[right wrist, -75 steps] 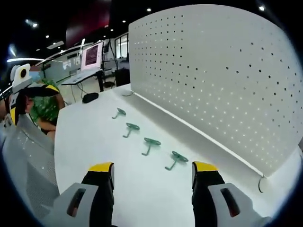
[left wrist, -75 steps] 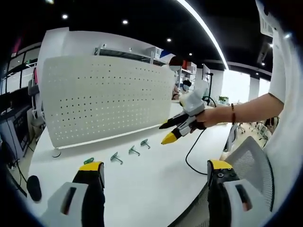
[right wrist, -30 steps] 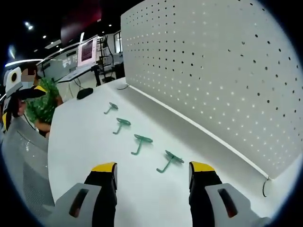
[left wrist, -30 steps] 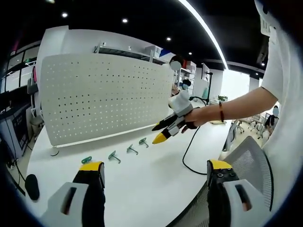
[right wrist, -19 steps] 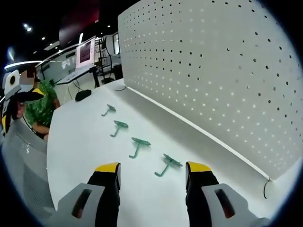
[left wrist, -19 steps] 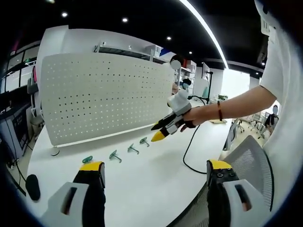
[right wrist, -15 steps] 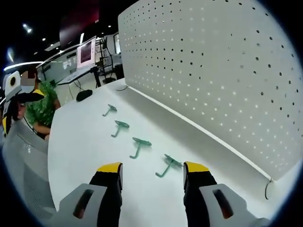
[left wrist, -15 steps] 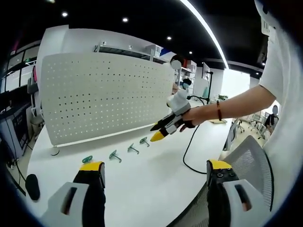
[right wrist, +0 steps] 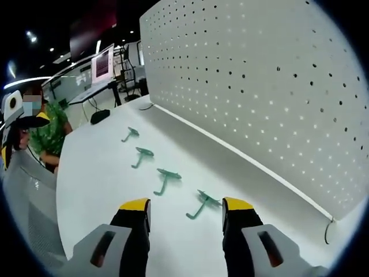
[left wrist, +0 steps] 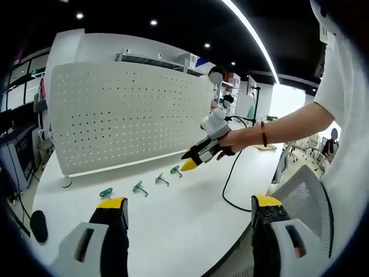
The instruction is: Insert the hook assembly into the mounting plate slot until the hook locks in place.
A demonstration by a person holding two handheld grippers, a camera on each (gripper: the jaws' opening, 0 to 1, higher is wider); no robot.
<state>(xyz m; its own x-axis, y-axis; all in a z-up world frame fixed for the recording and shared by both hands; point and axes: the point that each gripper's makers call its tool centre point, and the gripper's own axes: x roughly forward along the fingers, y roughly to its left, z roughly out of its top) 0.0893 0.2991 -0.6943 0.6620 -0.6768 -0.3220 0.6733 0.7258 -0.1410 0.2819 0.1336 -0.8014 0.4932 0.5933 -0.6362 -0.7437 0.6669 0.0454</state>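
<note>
Hooks: four green hooks lie in a row on the white table (right wrist: 104,173), in front of the pegboard; none is on the board.
Nearest hook (right wrist: 202,203): lies flat on the table just ahead of the right gripper's jaws, between their tips, close to the right-hand one; not gripped.
Other hooks: second hook (right wrist: 164,178), third hook (right wrist: 141,155) and far hook (right wrist: 130,134) follow in line away from the camera.
Pegboard (right wrist: 259,86): white, full of small holes, stands upright on the table behind the row.
Right gripper (right wrist: 185,209): jaws apart with yellow tips, low over the table, holding nothing; in the left gripper view it (left wrist: 188,164) is held in a hand (left wrist: 228,140), tips pointing down at the end of the row.
Left gripper (left wrist: 189,208): jaws wide apart, empty, held back from the table edge.
Cable (left wrist: 228,184): black, runs across the table under the outstretched arm.
</note>
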